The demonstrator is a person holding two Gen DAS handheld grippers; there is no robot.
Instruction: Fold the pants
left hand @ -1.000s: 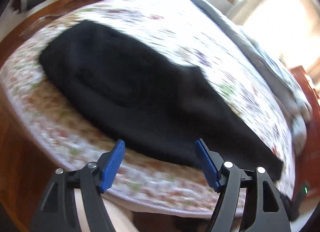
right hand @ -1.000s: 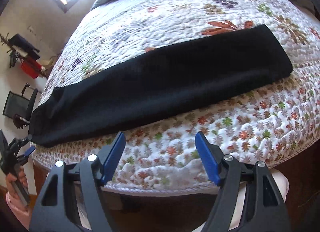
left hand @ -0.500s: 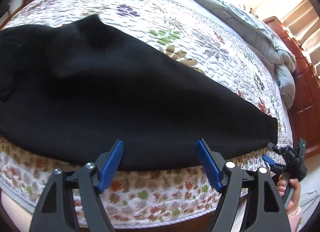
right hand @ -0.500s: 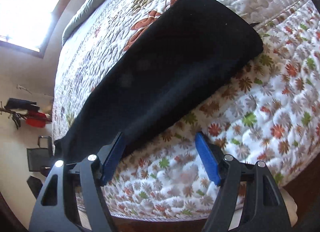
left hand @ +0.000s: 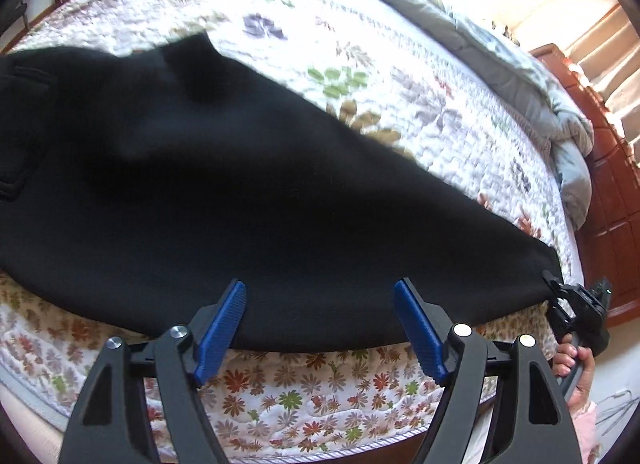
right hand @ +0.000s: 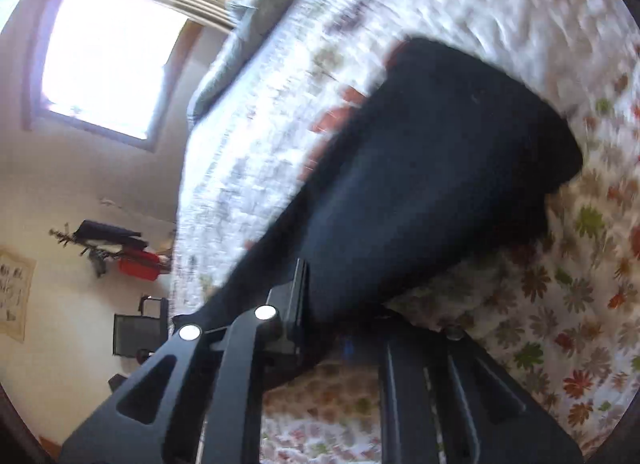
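Evidently mid-fold: black pants (left hand: pixel 240 184) laid long along the near edge of the quilted bed (left hand: pixel 400 64), waistband to the left, hem to the right.

Right gripper (left hand: pixel 554 286) at the near edge by the hem end, fingers apparently closed on the cloth. Left gripper (left hand: pixel 320 316) hovering over the near edge at mid-length, blue fingers (left hand: pixel 222 320) wide apart, holding nothing.

Best to pinch every layer at the hem, lift just clear of the quilt, and carry it toward the waistband without dragging. Then pin the fold line with the left, edges squared.

Left view only: the whole garment, the waistband, the other hand at work. Right view only: the grip up close, pads buried under fabric, though heavily blurred.
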